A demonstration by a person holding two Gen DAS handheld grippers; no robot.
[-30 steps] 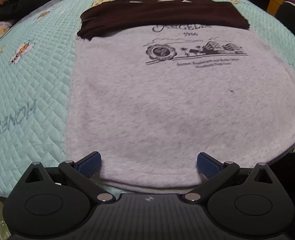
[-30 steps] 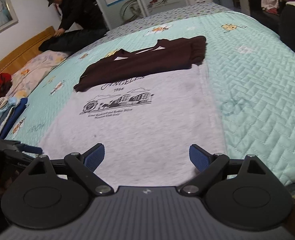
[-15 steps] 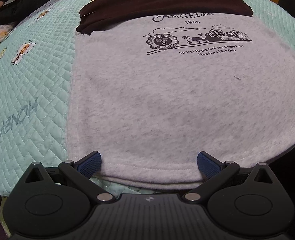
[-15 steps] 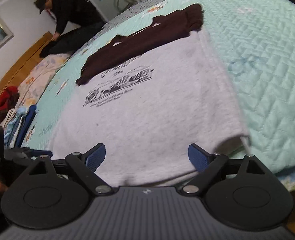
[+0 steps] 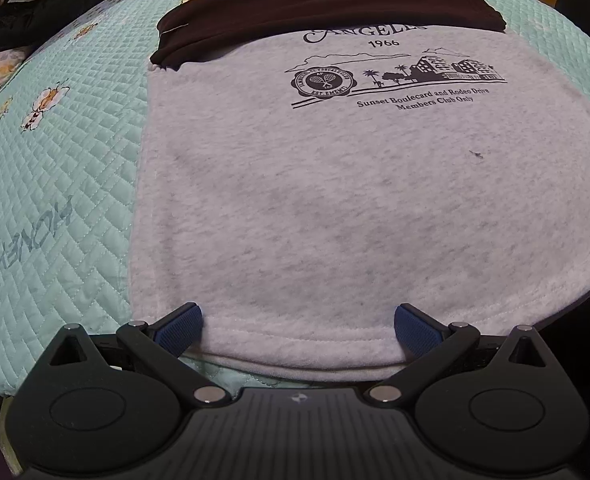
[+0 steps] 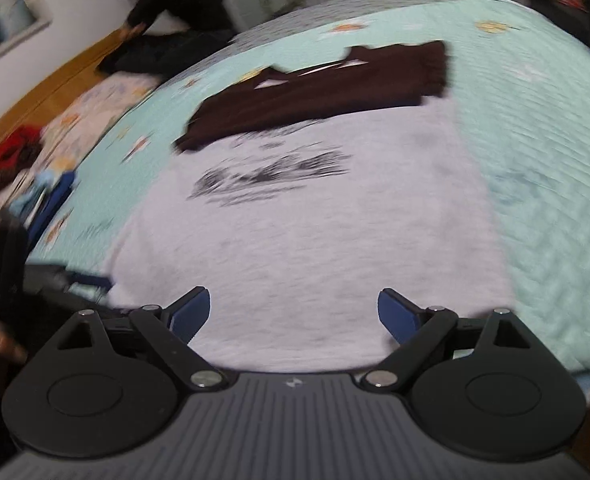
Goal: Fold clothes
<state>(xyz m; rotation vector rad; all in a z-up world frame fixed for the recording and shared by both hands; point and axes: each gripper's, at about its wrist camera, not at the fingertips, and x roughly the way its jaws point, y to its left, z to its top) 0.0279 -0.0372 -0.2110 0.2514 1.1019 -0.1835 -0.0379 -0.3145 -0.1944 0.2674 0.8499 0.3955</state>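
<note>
A grey sweatshirt (image 5: 335,208) with a dark "Angeles 1966" print lies flat on the bed; its dark brown sleeves (image 5: 327,16) are folded across the top. My left gripper (image 5: 298,322) is open, its blue fingertips (image 5: 179,324) astride the near hem close to the left corner. My right gripper (image 6: 294,312) is open over the same hem toward the right side of the sweatshirt (image 6: 315,232). The brown sleeves (image 6: 319,88) show at the far end. The right view is blurred.
The mint quilted bedspread (image 5: 55,168) surrounds the garment. A stack of clothes (image 6: 19,184) lies at the bed's left side. A person in black (image 6: 167,4) bends over the far end. The left gripper (image 6: 55,280) shows at the left edge.
Both grippers have come down and forward to the near hem of the sweatshirt. The right gripper is still moving, its view blurred. Both stayed open.
</note>
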